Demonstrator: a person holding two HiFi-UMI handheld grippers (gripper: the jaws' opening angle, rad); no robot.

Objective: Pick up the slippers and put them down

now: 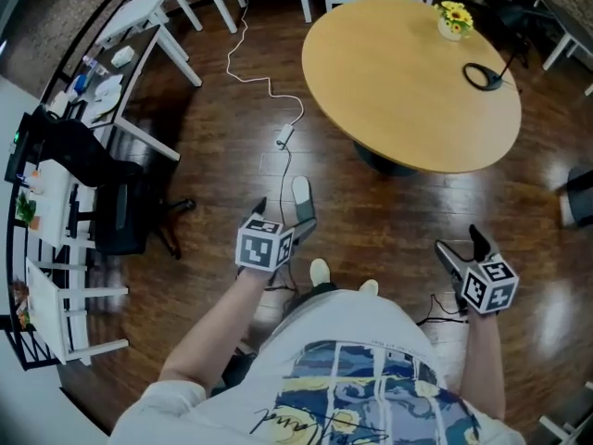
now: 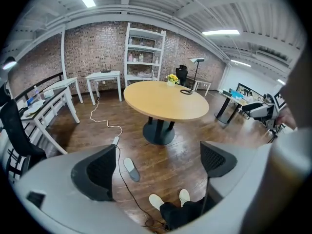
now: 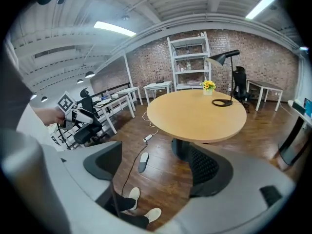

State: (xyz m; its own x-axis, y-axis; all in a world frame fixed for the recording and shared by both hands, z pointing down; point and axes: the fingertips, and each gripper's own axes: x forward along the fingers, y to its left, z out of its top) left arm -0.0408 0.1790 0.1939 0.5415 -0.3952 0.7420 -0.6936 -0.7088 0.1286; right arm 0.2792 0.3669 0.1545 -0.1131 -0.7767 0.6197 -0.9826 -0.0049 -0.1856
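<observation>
One grey slipper with a pale insole (image 1: 300, 193) lies on the dark wood floor just ahead of my left gripper (image 1: 283, 214), beside a cable. In the left gripper view the slipper (image 2: 130, 169) shows low on the floor between the open jaws, far below them; the left gripper (image 2: 156, 165) holds nothing. My right gripper (image 1: 463, 247) is off to the right, open and empty (image 3: 156, 167); its view shows the same slipper (image 3: 143, 162) on the floor. The person's two feet in white footwear (image 1: 320, 272) stand close behind the slipper. I see no second loose slipper.
A round wooden table (image 1: 408, 82) on a dark pedestal stands ahead, with flowers (image 1: 454, 19) and a black lamp base (image 1: 482, 75). A white cable with a power strip (image 1: 284, 137) runs across the floor. White desks (image 1: 139, 35) and a black office chair (image 1: 111, 211) stand at the left.
</observation>
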